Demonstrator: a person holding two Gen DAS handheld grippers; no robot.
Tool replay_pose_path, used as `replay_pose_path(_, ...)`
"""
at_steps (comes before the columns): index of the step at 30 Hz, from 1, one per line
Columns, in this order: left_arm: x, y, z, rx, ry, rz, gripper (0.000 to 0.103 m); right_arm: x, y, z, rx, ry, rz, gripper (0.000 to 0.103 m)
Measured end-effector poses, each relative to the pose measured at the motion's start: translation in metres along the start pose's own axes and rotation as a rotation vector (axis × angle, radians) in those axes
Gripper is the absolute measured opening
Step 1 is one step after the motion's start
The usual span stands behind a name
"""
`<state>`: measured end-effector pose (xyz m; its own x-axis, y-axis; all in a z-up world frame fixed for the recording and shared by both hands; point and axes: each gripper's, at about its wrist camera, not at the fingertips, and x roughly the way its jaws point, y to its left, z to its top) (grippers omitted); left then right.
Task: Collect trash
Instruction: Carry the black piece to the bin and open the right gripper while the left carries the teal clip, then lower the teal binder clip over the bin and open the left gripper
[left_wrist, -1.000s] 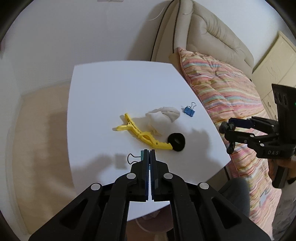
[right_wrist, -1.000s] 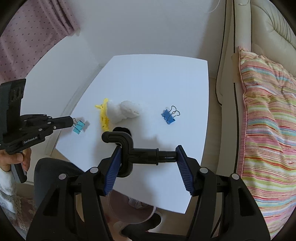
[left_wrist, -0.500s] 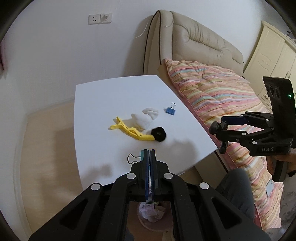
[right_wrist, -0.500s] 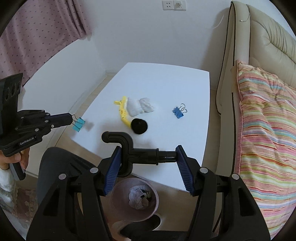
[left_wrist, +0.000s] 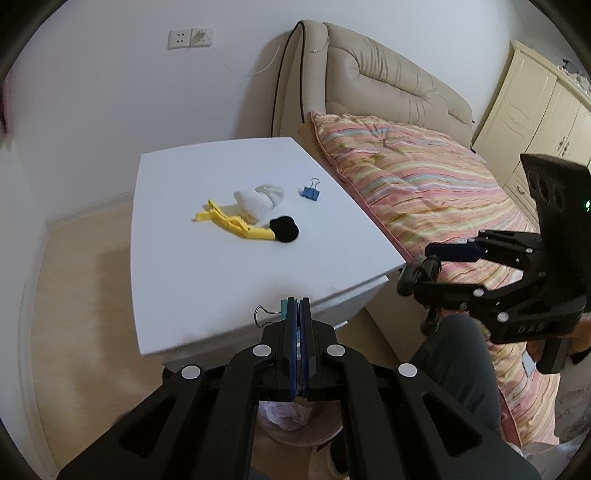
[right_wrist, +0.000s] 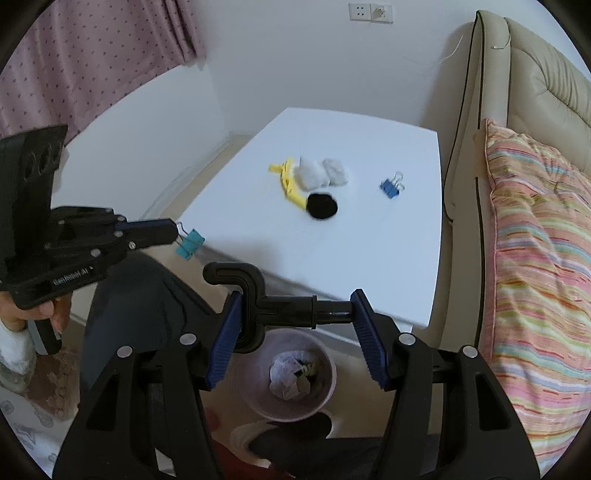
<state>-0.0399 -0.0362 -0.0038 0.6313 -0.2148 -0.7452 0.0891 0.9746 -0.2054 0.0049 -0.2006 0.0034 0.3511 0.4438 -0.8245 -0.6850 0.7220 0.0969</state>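
Two grippers in view. Left gripper (left_wrist: 297, 306) pinched tight on a teal clip (right_wrist: 189, 243), one of two binder clips; wire loop poking out left of the fingers. Right gripper (right_wrist: 297, 314) clamped on one black hooked part (right_wrist: 258, 295), held crosswise between the blue pads (right_wrist: 225, 332), hook end sticking up past the left pad.

Straight below the right fingers, on the floor: one pink bin (right_wrist: 291, 376) with crumpled paper inside. Same bin partly hidden under the left fingers in the left view.

Ahead of both pairs of fingers, on the white table (left_wrist: 192, 266): one blue clip (left_wrist: 308, 192), one yellow clip (left_wrist: 236, 223), one white wad (left_wrist: 258, 199) touching the yellow clip, one black round thing (left_wrist: 283, 229) at the yellow clip's near end. Blue clip apart from the cluster, toward the bed (left_wrist: 424, 184) side.

Teal clip off the table, hanging just before its near edge.
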Motion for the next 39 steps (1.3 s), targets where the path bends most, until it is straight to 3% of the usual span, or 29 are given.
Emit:
replay_pose_path(15,-0.012,0.002,-0.025,-0.021,-0.002,0.012,0.001,0.033,0.026,-0.044,-0.012,0.097,0.056,0.059)
replay_pose_path(23,-0.014,0.008,-0.025,-0.032,-0.007,0.022,0.001,0.038,0.034,-0.043,-0.034,0.105,0.093,0.059)
replay_pose_path(25,-0.014,0.008,-0.025,-0.031,-0.007,0.023,0.001,0.039,0.035,-0.043,-0.038,0.104,0.103,0.072)
replay_pose_path(26,-0.014,0.008,-0.025,-0.030,-0.006,0.023,0.001,0.039,0.035,-0.043,-0.040,0.103,0.103,0.087)
replay_pose_path(27,-0.013,0.009,-0.025,-0.029,-0.004,0.026,0.001,0.039,0.035,-0.043,-0.041,0.100,0.103,0.090)
replay_pose_path(39,-0.010,0.005,-0.027,-0.012,0.015,0.004,0.001,0.034,0.022,-0.040,0.007,0.086,0.066,0.098)
